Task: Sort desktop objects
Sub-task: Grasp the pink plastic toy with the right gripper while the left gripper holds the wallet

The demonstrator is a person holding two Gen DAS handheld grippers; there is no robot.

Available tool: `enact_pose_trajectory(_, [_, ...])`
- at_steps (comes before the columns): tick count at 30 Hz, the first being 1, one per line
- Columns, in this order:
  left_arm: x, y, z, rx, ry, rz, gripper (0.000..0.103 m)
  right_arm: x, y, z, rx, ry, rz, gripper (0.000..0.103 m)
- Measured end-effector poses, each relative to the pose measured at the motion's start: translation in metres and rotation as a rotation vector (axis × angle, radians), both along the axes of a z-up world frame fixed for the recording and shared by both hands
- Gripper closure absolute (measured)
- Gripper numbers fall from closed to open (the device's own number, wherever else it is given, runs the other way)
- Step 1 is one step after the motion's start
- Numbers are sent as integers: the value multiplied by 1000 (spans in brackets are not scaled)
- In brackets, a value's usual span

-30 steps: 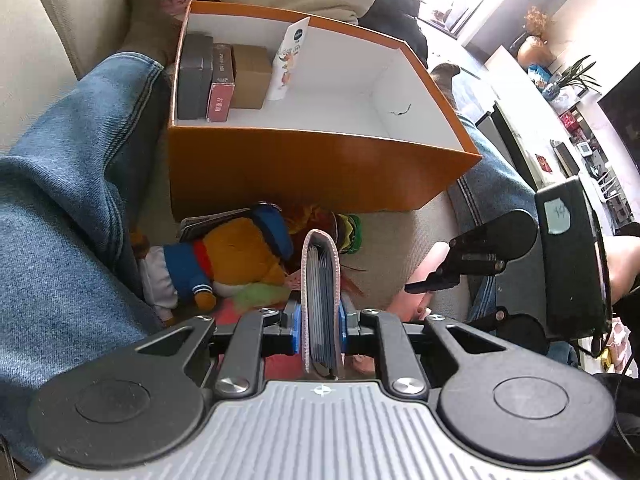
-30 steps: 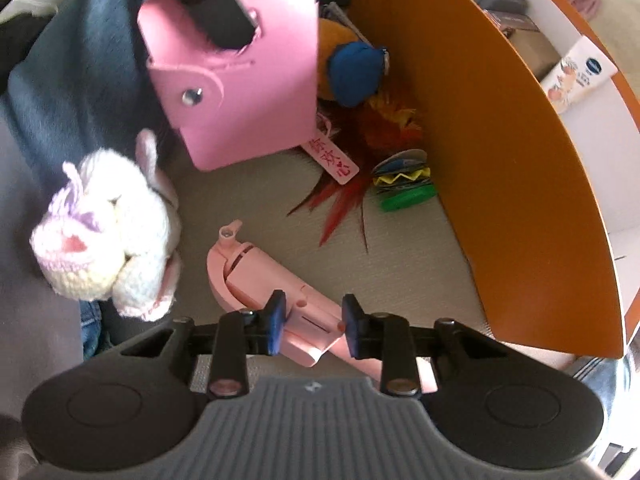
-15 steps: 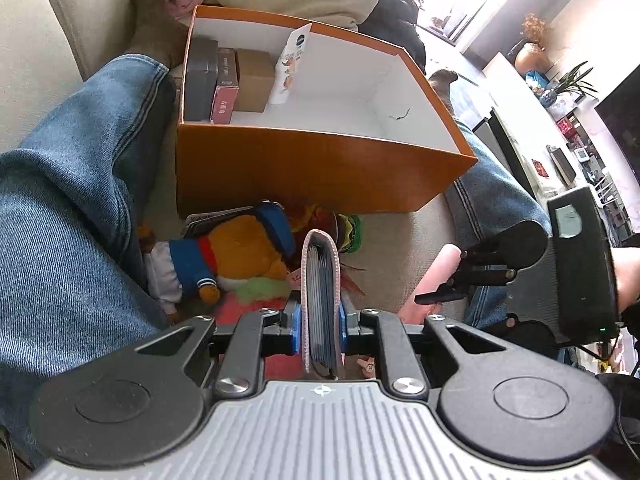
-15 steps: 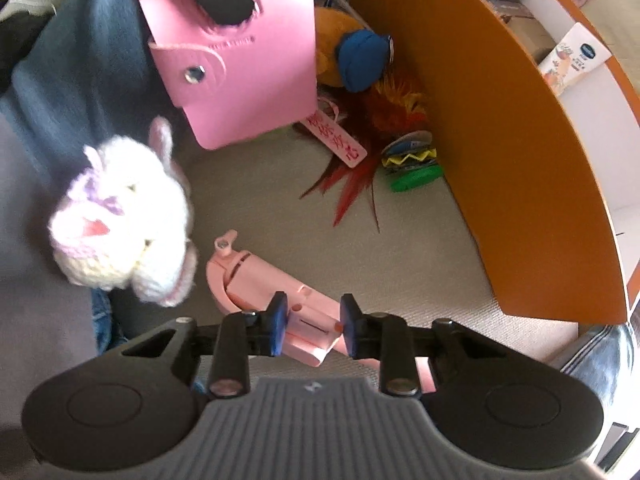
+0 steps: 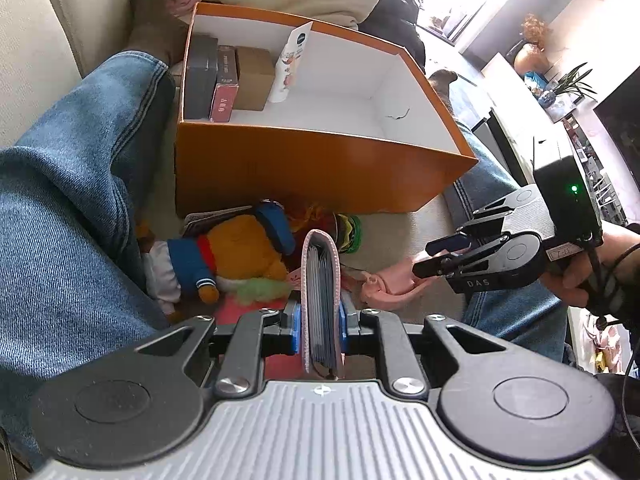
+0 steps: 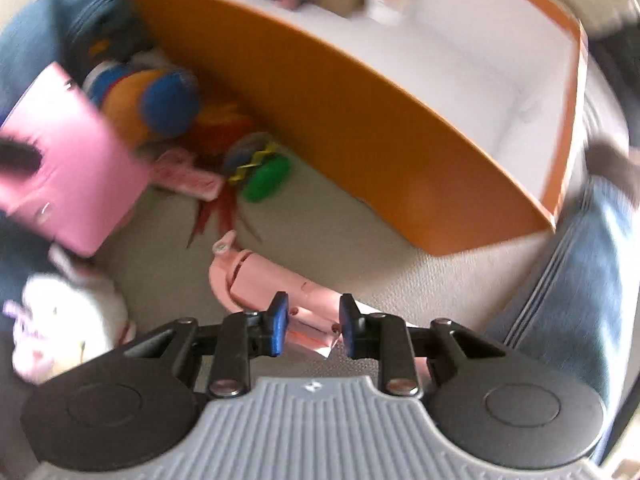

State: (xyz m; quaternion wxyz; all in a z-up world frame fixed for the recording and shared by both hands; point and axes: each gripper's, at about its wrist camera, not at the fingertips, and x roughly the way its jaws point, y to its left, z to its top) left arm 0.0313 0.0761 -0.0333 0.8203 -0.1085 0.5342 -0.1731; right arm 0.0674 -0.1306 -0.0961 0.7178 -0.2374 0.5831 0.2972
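Observation:
My left gripper (image 5: 320, 326) is shut on a pink card wallet (image 5: 321, 300), held edge-up above the sofa; the wallet also shows in the right wrist view (image 6: 68, 164). My right gripper (image 6: 313, 330) is shut on a pink plastic gun-shaped tool (image 6: 260, 280), lifted slightly off the cushion; it shows in the left wrist view (image 5: 390, 282) with the right gripper (image 5: 444, 258). The orange box (image 5: 312, 164) with a white inside stands ahead, holding small boxes (image 5: 224, 76) and a white tube (image 5: 290, 64).
An orange plush in blue (image 5: 236, 252), a red feathered toy and green piece (image 6: 264, 178) lie before the box. A white plush bunny (image 6: 60, 328) sits left. Jeans-clad legs (image 5: 68, 200) flank both sides.
My right gripper has swung right and lifted with the pink tool, its view now blurred and facing the box. My left gripper holds the wallet, slightly raised.

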Motion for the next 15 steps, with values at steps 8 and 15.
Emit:
enact_pose_trajectory(8, [3,-3,-2,2,8,-4,84,-23,10,7,-53,18,352,61])
enact_pose_trajectory(15, [1,-5,-2,4,9,-7,84,-27,21,-3,-144,35,613,62])
